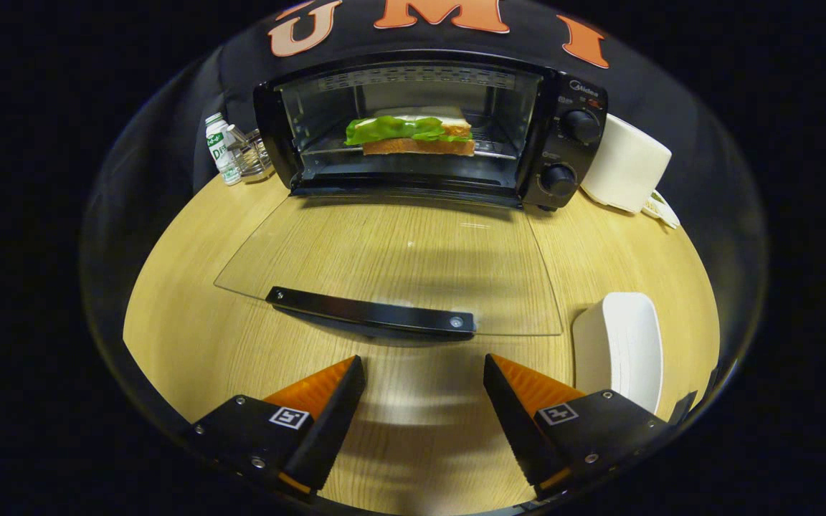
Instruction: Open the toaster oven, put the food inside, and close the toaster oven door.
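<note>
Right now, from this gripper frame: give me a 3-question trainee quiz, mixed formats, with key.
1. True or false: the sandwich already sits on the rack inside the toaster oven.
2. Multiple choice: where is the door handle relative to the tongs? A) clamped between them B) just ahead of them, untouched C) beyond the oven.
3. Fill in: the glass door is folded ____ over the table.

Key
1. True; it lies on the rack with green lettuce on top.
2. B; the tongs are open and hold nothing, and the handle lies just beyond their tips.
3. Down (open); closing it is the step left.
</note>
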`<state>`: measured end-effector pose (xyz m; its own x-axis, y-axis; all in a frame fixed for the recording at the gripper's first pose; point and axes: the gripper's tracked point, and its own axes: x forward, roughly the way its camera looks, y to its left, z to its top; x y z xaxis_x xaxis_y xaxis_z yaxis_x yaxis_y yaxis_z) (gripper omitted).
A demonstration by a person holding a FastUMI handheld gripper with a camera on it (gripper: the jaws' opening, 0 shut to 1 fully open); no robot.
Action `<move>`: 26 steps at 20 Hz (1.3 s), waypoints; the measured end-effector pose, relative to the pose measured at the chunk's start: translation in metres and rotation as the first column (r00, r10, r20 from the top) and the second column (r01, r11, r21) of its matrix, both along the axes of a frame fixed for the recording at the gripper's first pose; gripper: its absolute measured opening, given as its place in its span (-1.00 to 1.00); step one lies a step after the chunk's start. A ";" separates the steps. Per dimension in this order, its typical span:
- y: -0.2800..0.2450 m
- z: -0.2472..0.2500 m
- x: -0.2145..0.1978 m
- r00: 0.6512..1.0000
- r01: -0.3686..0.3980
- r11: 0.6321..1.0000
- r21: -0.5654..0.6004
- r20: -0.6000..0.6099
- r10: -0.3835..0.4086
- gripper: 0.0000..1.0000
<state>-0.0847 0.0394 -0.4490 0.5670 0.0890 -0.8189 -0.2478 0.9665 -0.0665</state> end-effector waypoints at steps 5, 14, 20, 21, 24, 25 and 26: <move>0.001 0.001 0.010 1.000 -0.021 0.999 -0.045 0.022 0.022 0.98; 0.011 0.075 0.048 0.979 0.062 0.992 0.107 0.188 -0.081 0.99; 0.015 0.110 0.093 0.954 0.081 0.992 0.101 0.282 -0.106 1.00; 0.018 0.114 0.098 0.951 0.082 0.991 0.105 0.289 -0.109 0.99; 0.019 0.129 0.117 0.941 0.088 0.990 0.113 0.317 -0.119 0.99; 0.020 0.134 0.122 0.937 0.092 0.989 0.118 0.326 -0.126 0.99; 0.021 0.138 0.128 0.933 0.096 0.987 0.125 0.333 -0.133 0.99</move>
